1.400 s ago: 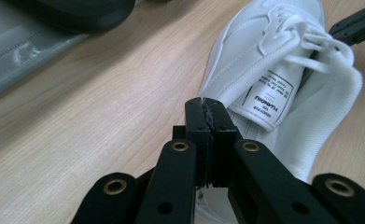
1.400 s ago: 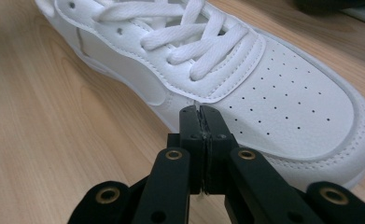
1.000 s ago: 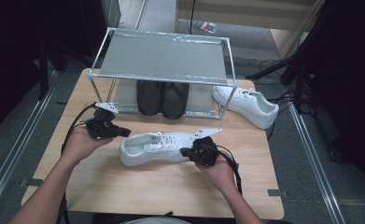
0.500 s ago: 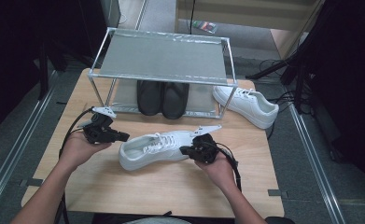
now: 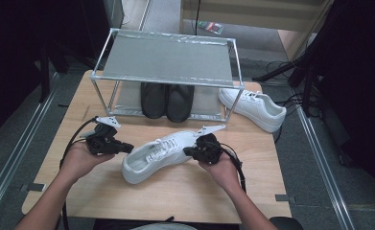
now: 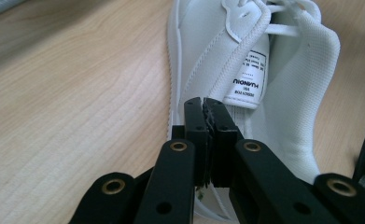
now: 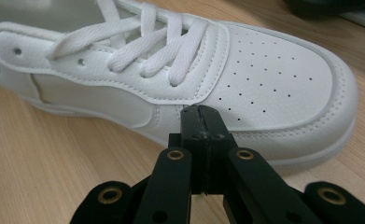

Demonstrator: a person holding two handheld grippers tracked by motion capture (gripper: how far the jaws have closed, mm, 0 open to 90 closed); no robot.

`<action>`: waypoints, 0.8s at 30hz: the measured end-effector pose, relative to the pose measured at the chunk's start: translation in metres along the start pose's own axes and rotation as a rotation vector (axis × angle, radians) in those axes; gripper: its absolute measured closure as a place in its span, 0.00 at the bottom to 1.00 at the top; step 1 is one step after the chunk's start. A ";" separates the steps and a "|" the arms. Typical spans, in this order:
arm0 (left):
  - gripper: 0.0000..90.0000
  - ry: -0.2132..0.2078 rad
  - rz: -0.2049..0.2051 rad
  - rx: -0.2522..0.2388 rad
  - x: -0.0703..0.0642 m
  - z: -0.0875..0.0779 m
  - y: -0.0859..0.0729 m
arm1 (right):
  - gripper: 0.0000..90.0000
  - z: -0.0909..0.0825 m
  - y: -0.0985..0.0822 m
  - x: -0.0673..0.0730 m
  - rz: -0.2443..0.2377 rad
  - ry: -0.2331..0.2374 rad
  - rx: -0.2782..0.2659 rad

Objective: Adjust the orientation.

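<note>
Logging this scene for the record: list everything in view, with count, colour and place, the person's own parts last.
near sneaker: 1, white, table middle, between both grippers.
far sneaker: 1, white, right of the rack.
black shoes: 2, black, side by side under the rack.
rack: 1, grey shelf on a metal frame, table's far side.
table: 1, light wood.
left gripper: 1, black, jaws shut, at the sneaker's heel.
right gripper: 1, black, jaws shut, by its toe.

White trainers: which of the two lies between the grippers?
The white trainer at the table's middle, between both grippers; the other white trainer sits beside the rack.
</note>
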State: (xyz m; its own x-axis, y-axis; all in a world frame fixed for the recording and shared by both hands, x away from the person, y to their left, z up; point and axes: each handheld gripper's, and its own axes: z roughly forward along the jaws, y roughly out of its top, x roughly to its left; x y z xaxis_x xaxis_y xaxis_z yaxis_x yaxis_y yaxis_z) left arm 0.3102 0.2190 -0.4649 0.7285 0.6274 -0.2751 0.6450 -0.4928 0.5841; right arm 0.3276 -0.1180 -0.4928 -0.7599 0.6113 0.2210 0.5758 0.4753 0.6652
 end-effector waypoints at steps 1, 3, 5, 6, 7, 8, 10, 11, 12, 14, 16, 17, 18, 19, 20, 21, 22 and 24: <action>1.00 0.003 0.003 0.003 -0.001 0.000 0.000 | 1.00 0.000 0.001 0.000 0.003 -0.002 0.002; 1.00 0.002 0.005 0.012 -0.003 -0.001 -0.001 | 1.00 0.001 0.002 0.000 0.001 -0.004 0.005; 1.00 0.000 -0.002 0.010 -0.005 -0.001 -0.002 | 1.00 0.001 0.003 0.000 -0.005 -0.007 0.005; 1.00 -0.003 -0.001 0.012 -0.006 -0.001 -0.003 | 1.00 0.002 0.003 0.000 -0.003 -0.011 0.008; 1.00 -0.004 -0.004 0.012 -0.007 0.000 -0.003 | 1.00 0.002 0.003 0.001 -0.003 -0.016 0.006; 1.00 -0.009 -0.006 0.012 -0.008 0.000 -0.003 | 1.00 0.003 0.004 0.000 -0.006 -0.016 0.003; 1.00 -0.015 -0.007 0.020 -0.010 0.001 -0.003 | 1.00 0.003 0.004 0.000 -0.004 -0.018 0.001; 1.00 -0.017 -0.006 0.025 -0.011 0.001 -0.003 | 1.00 0.004 0.005 0.000 -0.003 -0.021 0.000; 1.00 -0.017 -0.005 0.027 -0.013 0.001 -0.002 | 1.00 0.004 0.005 0.001 -0.002 -0.026 0.001; 1.00 -0.027 0.000 0.036 -0.016 0.002 -0.002 | 1.00 0.004 0.005 0.002 -0.003 -0.033 -0.001; 1.00 -0.040 0.004 0.039 -0.018 0.004 -0.002 | 1.00 0.005 0.005 0.002 -0.011 -0.036 -0.006; 1.00 -0.057 0.008 0.045 -0.019 0.005 -0.001 | 1.00 0.005 0.005 0.003 -0.009 -0.037 -0.007; 1.00 -0.056 0.012 0.042 -0.021 0.006 -0.001 | 1.00 0.006 0.006 0.003 -0.007 -0.043 0.001; 0.99 -0.065 0.011 0.048 -0.022 0.008 0.000 | 1.00 0.007 0.005 0.004 -0.011 -0.046 0.000; 0.99 -0.065 0.021 0.051 -0.023 0.009 0.000 | 1.00 0.007 0.005 0.004 -0.014 -0.050 -0.001; 0.98 -0.060 0.024 0.050 -0.023 0.009 0.001 | 1.00 0.007 0.006 0.005 -0.015 -0.055 0.008; 0.98 -0.060 0.025 0.046 -0.023 0.009 0.002 | 1.00 0.007 0.005 0.006 -0.013 -0.058 0.007; 0.98 -0.061 0.031 0.043 -0.022 0.009 0.003 | 1.00 0.006 0.006 0.006 -0.009 -0.058 0.006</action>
State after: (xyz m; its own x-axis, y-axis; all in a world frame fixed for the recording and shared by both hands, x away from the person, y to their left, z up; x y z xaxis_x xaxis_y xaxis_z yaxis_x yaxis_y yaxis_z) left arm 0.2977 0.1986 -0.4640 0.7599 0.5741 -0.3048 0.6306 -0.5373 0.5601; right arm 0.3282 -0.1077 -0.4923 -0.7463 0.6427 0.1731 0.5710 0.4845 0.6628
